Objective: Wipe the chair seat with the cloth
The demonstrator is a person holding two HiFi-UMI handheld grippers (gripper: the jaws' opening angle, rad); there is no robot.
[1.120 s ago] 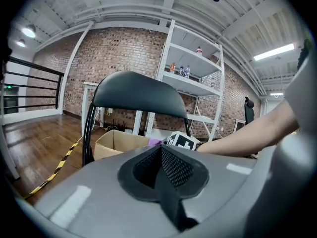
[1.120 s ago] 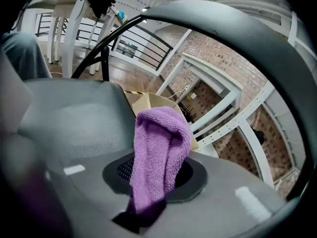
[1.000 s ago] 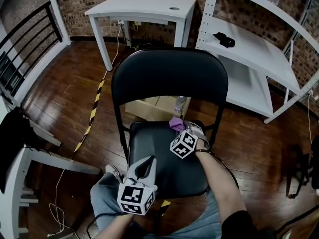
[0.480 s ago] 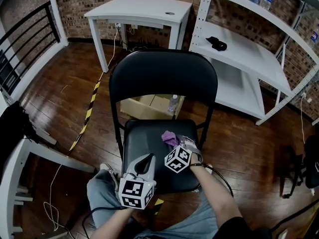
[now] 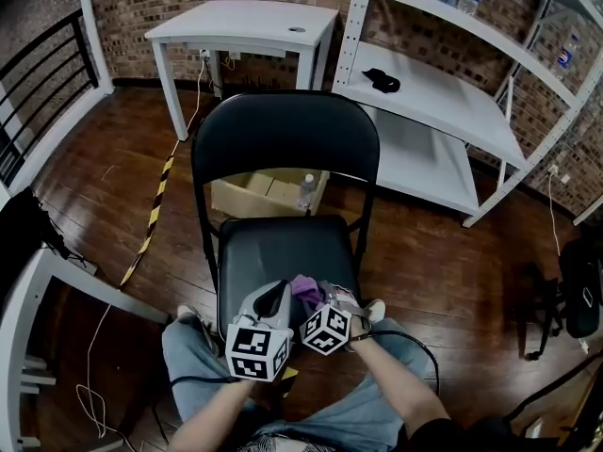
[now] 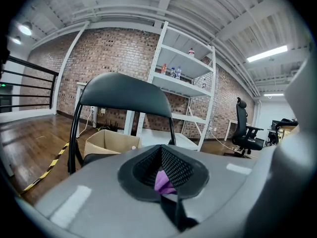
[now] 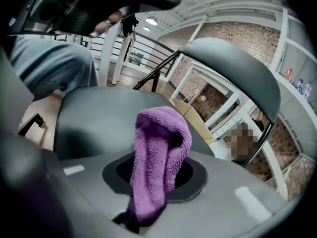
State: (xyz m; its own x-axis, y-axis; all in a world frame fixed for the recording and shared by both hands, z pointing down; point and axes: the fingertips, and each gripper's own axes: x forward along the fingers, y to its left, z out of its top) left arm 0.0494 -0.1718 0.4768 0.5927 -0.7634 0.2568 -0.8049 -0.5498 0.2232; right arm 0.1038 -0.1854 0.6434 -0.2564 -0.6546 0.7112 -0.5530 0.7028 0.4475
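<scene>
A black folding chair stands in front of me; its seat (image 5: 273, 252) is bare apart from the grippers at its front edge. My right gripper (image 5: 318, 299) is shut on a purple cloth (image 5: 305, 290), which bunches up over the jaws in the right gripper view (image 7: 158, 152) above the seat (image 7: 94, 118). My left gripper (image 5: 273, 301) rests just left of it at the seat's front, shut with nothing in it. In the left gripper view the cloth (image 6: 163, 182) shows just beyond the closed tips (image 6: 166, 175), below the backrest (image 6: 124, 88).
A cardboard box (image 5: 259, 194) with a bottle sits on the floor behind the chair. A white table (image 5: 245, 26) and white shelving (image 5: 443, 92) stand at the back. Black-yellow tape (image 5: 151, 219) crosses the wood floor. My knees (image 5: 188, 356) are under the seat's front.
The right gripper has drawn the cloth from the seat's back right corner across to the front edge, ending beside the left gripper. The left gripper has stayed at the front.
</scene>
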